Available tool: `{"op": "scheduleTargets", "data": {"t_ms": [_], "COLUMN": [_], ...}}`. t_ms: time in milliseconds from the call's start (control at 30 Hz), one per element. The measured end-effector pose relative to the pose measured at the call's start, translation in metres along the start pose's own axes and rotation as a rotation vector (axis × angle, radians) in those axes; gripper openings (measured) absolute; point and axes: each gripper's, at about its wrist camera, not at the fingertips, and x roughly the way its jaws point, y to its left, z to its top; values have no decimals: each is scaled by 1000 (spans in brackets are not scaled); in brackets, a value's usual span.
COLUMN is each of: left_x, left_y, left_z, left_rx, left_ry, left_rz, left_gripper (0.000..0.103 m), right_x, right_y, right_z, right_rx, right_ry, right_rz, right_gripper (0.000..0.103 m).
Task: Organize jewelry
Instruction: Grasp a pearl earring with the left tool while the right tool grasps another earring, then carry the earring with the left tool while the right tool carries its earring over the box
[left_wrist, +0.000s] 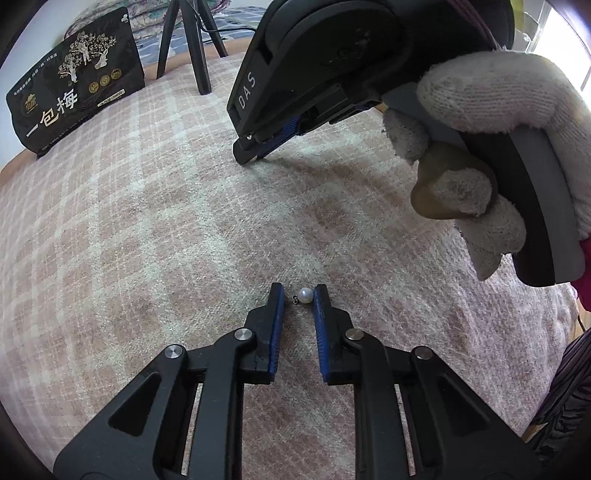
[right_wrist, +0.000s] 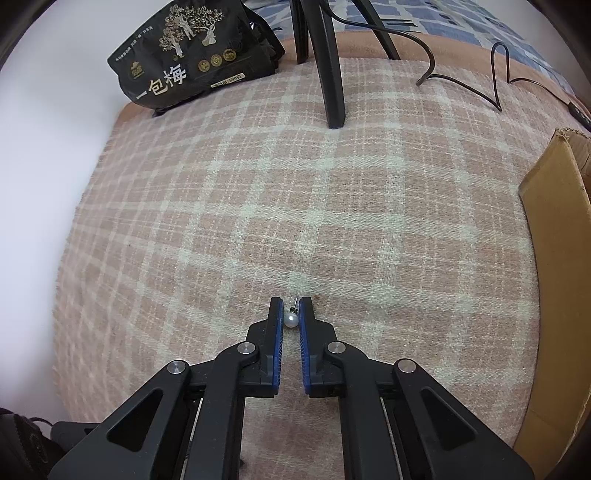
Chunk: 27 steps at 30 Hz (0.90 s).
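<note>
Two pearl earrings lie on a pink plaid cloth (left_wrist: 147, 221). In the left wrist view one pearl earring (left_wrist: 305, 295) sits between the tips of my left gripper (left_wrist: 298, 292). It touches the right pad, and a small gap shows between its metal end and the left pad. In the right wrist view my right gripper (right_wrist: 291, 308) is closed on the other pearl earring (right_wrist: 290, 319), whose thin post sticks out forward. The right gripper (left_wrist: 249, 155) also shows in the left wrist view, tips down on the cloth, held by a gloved hand (left_wrist: 480, 110).
A black snack bag (right_wrist: 195, 55) stands at the cloth's far left edge. Black tripod legs (right_wrist: 332, 74) rest on the cloth behind it, with a black cable (right_wrist: 461, 85) trailing right. A cardboard box (right_wrist: 554, 258) borders the right side.
</note>
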Motion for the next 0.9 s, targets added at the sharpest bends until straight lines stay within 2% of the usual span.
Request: {"op": "scheduleTargets", "data": {"t_ms": [100,133,900], "left_x": [-2,-3,-40], "left_y": [-4,-5,-9], "left_z": [-2,-2,-9], "left_rx": [11,11,-5], "left_ry": [-9,-13,-74], "left_rz": [12,13,20], "left_gripper": [14,7,7], "right_x": [-1,-1,-39], "right_y": [0,0,-8], "right_z": [0,-1,-11], "right_rx": [1,2,-1], "right_ry": [-3,-5,-74], "right_rz": [1,0,-4], "right_gripper": [7,7,7]}}
